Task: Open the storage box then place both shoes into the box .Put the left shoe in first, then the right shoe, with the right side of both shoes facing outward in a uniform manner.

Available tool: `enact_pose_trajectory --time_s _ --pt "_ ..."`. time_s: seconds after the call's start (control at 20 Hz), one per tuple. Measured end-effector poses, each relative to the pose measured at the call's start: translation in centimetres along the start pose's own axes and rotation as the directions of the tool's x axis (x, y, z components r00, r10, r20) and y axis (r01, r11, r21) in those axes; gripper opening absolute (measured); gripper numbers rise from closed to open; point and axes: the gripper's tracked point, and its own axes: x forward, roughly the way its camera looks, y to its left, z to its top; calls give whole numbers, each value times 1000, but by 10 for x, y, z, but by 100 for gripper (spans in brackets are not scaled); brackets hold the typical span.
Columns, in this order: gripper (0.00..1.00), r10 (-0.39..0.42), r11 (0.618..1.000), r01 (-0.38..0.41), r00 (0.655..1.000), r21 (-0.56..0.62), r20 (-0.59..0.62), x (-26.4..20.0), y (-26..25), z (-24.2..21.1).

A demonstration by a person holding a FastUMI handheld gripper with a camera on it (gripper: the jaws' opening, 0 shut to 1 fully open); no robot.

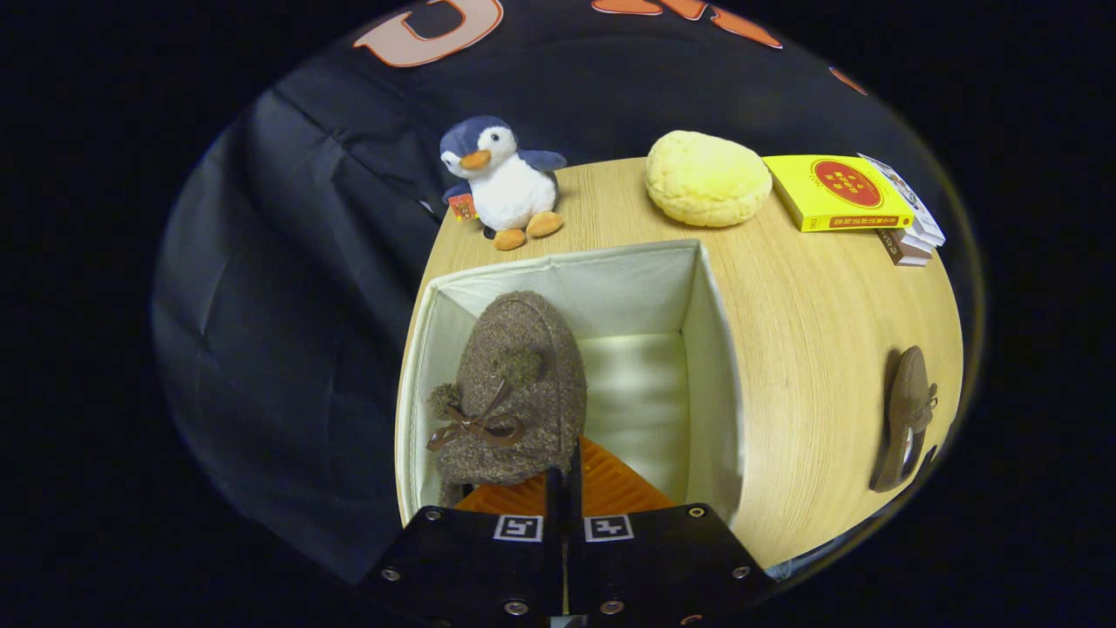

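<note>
The white storage box [711,375] stands open on the wooden table, just ahead of my fingers. A brown fuzzy shoe [519,384] with a ribbon bow and pompoms hangs inside it against the left wall, toe pointing away from me. My gripper [564,488] is shut on the near rim of that shoe, above the box's near edge. The right half of the box floor is bare. The second brown shoe [907,419] lies on its side on the table, well right of the box and apart from it.
Beyond the box stand a plush penguin [506,179], a yellow bun-shaped cushion [708,177] and a yellow book [837,192] on a small stack. The box's left wall runs along the table's left edge [427,262]; black cloth hangs past it.
</note>
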Motion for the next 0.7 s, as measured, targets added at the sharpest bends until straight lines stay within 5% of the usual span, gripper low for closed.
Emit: enact_pose_trajectory --time_s 0.1,0.45,0.7 --pt "8 40 999 -39 999 13 -30 10 14 -5" --pt "60 137 988 -139 990 -66 -37 -13 35 -6" --pt "73 208 972 -199 976 -122 69 -74 17 17"
